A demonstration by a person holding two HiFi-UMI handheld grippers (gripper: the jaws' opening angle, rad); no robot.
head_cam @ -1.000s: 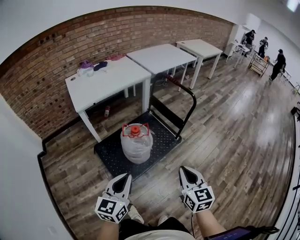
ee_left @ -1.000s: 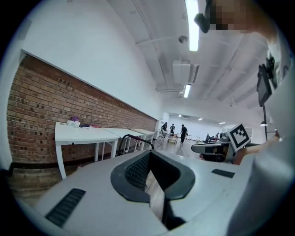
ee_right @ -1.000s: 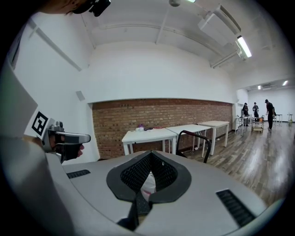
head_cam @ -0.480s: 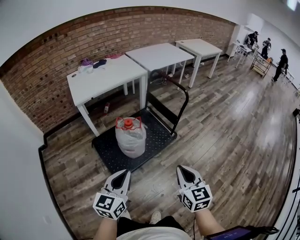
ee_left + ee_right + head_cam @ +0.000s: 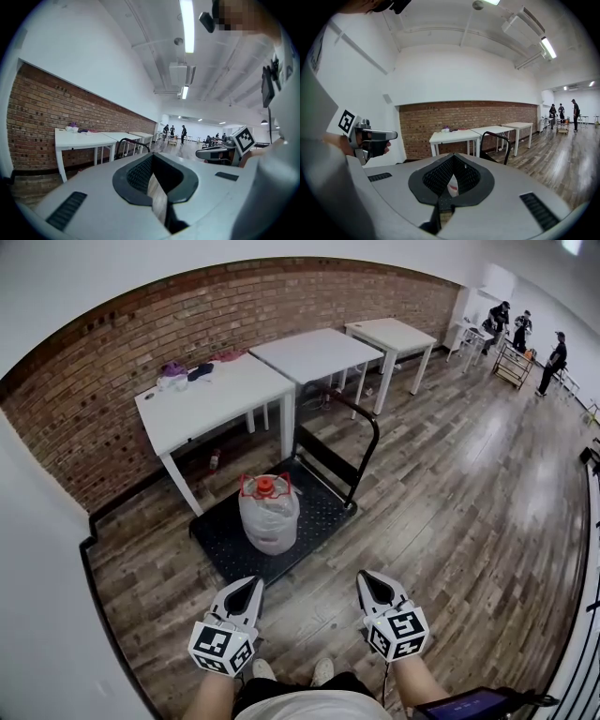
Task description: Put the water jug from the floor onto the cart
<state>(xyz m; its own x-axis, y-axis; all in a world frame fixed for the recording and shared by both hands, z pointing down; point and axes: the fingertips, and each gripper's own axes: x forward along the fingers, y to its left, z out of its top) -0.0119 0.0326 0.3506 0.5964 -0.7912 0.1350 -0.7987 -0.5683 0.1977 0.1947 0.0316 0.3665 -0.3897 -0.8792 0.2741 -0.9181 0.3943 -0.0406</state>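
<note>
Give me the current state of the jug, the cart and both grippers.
water jug: upright on the cart's deck, red cap on, not held.
cart: standing on the floor, push handle upright, jug on its deck.
left gripper: shut, empty, short of the cart.
right gripper: shut, empty, short of the cart.

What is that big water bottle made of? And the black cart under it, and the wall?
The water jug looks like see-through, shiny plastic, with a red cap. The cart has a matte black, dotted deck, maybe rubber or plastic; I can't tell which. The wall is rough red brick with pale mortar lines.
</note>
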